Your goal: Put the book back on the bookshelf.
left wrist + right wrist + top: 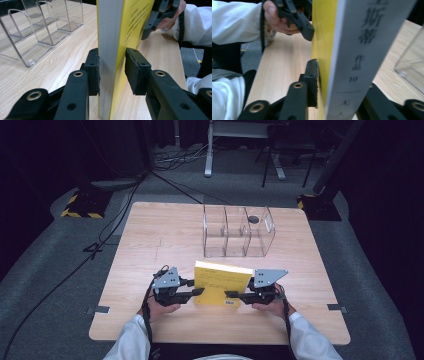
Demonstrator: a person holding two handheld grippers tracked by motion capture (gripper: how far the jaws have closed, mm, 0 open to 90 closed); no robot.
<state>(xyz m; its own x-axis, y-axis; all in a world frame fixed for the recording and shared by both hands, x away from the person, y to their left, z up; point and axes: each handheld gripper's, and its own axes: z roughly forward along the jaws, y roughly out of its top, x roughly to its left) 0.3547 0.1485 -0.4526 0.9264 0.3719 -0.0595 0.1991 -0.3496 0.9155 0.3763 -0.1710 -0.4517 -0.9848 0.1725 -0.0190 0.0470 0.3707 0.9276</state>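
Gripping upright yellow book (pixel 221 282) at 9 and 3 o'clock edges: left gripper (pixel 198 292) and right gripper (pixel 230 294) clamped narrow; glossy cover, ribbed black pads (pixel 95 72).

A book (pixel 221 282) stands upright on the tabletop (pixel 150 245) near the middle of its near edge. The left claw (pixel 198 292) is at the book's left end, the right claw (pixel 231 294) at its right end. Behind the book, toward the far edge, stands a divided organiser (pixel 239 231).
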